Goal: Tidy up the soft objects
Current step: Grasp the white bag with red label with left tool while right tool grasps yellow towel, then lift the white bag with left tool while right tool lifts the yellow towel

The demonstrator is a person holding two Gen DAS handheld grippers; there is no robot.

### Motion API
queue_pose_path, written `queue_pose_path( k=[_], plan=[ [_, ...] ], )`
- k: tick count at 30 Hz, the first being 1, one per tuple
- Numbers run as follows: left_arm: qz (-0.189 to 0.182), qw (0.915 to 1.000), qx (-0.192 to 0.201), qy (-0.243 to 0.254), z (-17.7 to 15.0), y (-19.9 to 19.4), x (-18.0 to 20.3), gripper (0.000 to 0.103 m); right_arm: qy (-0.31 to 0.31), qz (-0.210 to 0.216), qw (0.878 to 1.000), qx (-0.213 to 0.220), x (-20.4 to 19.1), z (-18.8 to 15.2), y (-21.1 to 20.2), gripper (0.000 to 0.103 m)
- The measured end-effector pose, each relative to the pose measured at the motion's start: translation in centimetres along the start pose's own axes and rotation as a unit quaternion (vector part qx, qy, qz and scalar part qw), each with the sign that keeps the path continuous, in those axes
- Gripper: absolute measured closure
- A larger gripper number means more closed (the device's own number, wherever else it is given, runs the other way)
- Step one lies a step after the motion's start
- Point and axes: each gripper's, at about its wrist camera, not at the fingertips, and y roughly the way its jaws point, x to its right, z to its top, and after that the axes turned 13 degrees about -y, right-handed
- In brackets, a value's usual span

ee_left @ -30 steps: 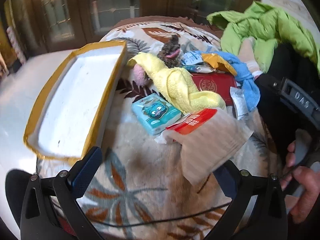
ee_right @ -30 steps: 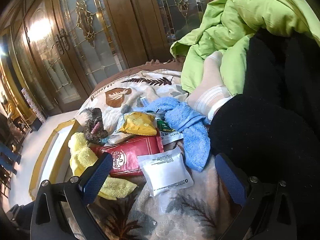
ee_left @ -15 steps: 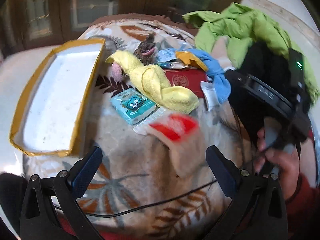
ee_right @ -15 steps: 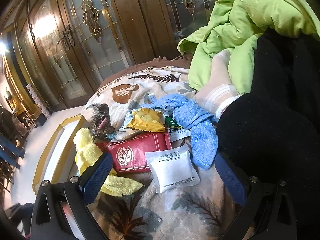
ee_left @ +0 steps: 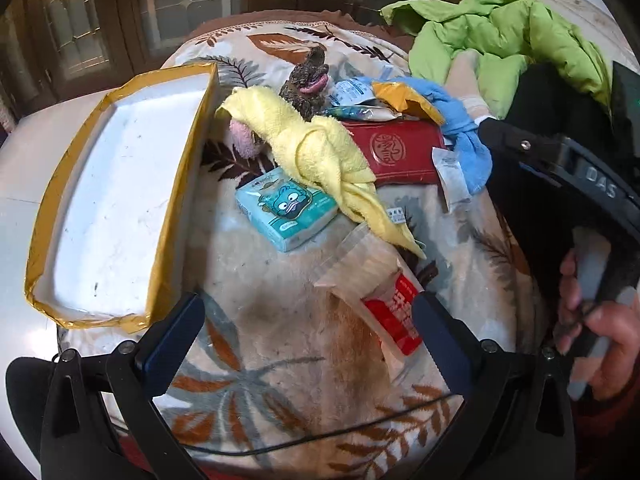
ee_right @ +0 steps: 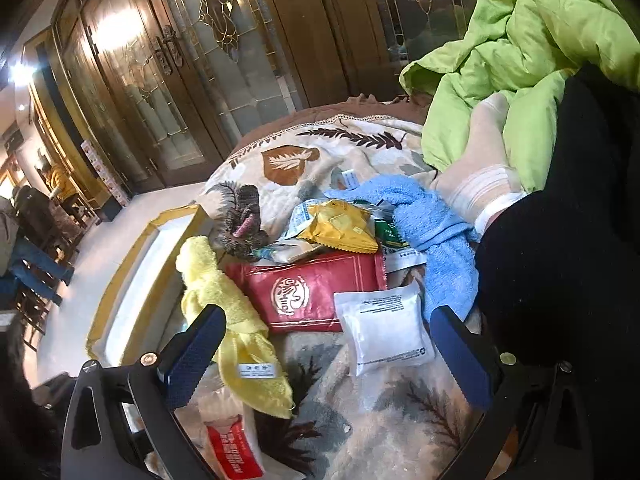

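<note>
Fuzzy leaf-print blanket (ee_left: 280, 344) covers the table, wood-and-glass doors (ee_right: 200, 60) at 12 o'clock. Both left tongs (ee_left: 308, 344) and right tongs (ee_right: 320, 356) gape wide, holding nothing. Yellow towel (ee_left: 316, 152) lies mid-pile, white tray (ee_left: 116, 184) at 9 o'clock.

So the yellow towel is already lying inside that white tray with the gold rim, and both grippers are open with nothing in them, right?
Not quite. The yellow towel lies on the leaf-patterned blanket beside the white tray, not in it; the left wrist view shows the tray holding nothing. The left gripper and right gripper are indeed open, holding nothing.
</note>
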Motion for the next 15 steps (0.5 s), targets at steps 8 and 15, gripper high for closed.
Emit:
queue_pose_path(
  k=[8, 15],
  plan=[
    [0.004, 0.9995, -0.027, -0.017, -0.2, 2.4, 2.3, 0.0, -0.026, -0.014, 1.0, 0.008, -0.2, 0.0, -2.2, 0.0],
    [0.008, 0.9987, -0.048, -0.017, -0.8, 3.6, 3.7, 0.0, -0.014, -0.01, 1.0, -0.002, 0.7, -0.6, -2.1, 0.0]
  ],
)
